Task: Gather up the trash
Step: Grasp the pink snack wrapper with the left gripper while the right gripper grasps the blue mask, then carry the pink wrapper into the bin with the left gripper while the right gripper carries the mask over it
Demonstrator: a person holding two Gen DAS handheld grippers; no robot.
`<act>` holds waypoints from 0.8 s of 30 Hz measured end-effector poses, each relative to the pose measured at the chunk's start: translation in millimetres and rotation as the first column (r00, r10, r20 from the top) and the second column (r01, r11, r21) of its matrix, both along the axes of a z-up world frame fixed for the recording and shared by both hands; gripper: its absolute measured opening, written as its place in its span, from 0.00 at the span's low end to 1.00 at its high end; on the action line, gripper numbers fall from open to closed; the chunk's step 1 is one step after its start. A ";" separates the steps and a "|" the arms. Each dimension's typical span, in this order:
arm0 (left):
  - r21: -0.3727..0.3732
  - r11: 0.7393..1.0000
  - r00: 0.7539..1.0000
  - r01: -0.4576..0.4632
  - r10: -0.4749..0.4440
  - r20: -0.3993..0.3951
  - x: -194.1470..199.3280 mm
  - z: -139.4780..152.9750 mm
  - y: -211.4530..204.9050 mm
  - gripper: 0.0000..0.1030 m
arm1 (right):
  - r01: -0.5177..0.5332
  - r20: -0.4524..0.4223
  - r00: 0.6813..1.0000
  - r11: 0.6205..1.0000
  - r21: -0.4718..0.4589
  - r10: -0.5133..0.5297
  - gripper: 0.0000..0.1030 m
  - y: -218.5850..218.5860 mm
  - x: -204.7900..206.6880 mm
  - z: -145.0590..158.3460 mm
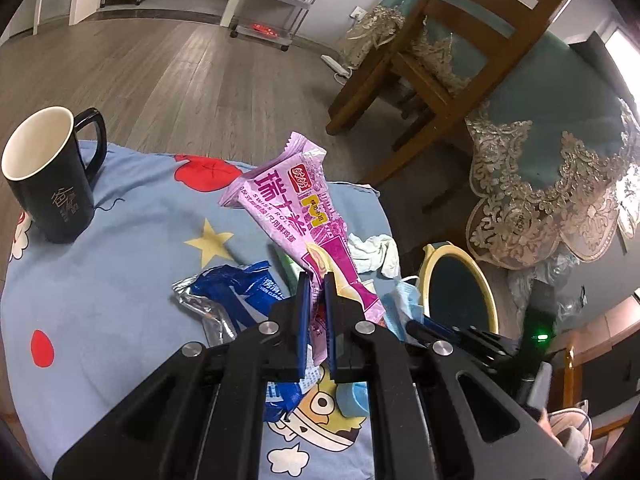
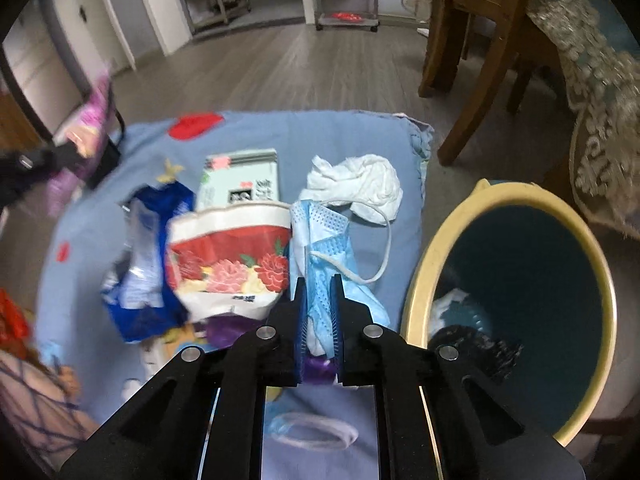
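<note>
Pinching pink wrapper, left claw

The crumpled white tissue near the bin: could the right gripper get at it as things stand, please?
Probably not yet: the right gripper is shut on the blue face mask. The tissue itself lies uncovered just beyond, so the path looks free once the mask is dropped.
</note>
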State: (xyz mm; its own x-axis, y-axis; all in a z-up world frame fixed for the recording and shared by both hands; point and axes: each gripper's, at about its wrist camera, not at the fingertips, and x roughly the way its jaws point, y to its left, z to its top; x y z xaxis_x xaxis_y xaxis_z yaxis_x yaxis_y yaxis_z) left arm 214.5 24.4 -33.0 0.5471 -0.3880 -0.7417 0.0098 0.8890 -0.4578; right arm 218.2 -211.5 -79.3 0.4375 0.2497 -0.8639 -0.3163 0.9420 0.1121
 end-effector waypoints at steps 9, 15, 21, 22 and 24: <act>0.018 0.999 0.998 0.051 -0.052 0.030 -2.7 11.5 -21.0 0.06 | 0.040 0.007 0.999 0.973 0.228 -0.043 0.12 -27.6 -34.5 45.9; 0.024 0.995 0.994 0.099 -0.100 0.041 -3.5 15.8 -41.5 0.06 | 0.073 0.024 0.996 0.949 0.307 -0.084 0.12 -46.7 -55.1 64.1; 0.034 0.985 0.984 0.169 -0.171 0.049 -5.3 19.8 -73.1 0.06 | 0.133 0.059 0.985 0.926 0.353 -0.163 0.12 -73.6 -70.1 81.1; 0.037 0.983 0.982 0.179 -0.181 0.049 -6.2 20.2 -77.8 0.06 | 0.148 0.064 0.981 0.921 0.360 -0.182 0.12 -79.2 -72.7 83.3; 0.043 0.978 0.977 0.205 -0.207 0.049 -6.9 20.3 -89.9 0.06 | 0.178 0.069 0.973 0.911 0.371 -0.218 0.12 -88.8 -76.1 84.3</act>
State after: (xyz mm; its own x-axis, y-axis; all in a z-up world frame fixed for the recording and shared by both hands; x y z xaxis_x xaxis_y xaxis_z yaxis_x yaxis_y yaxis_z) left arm 207.6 -65.5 -12.8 0.4974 -0.4691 -0.7297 0.2179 0.8818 -0.4184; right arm 142.1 -300.4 5.0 0.5944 0.4335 -0.6773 -0.1563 0.8885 0.4315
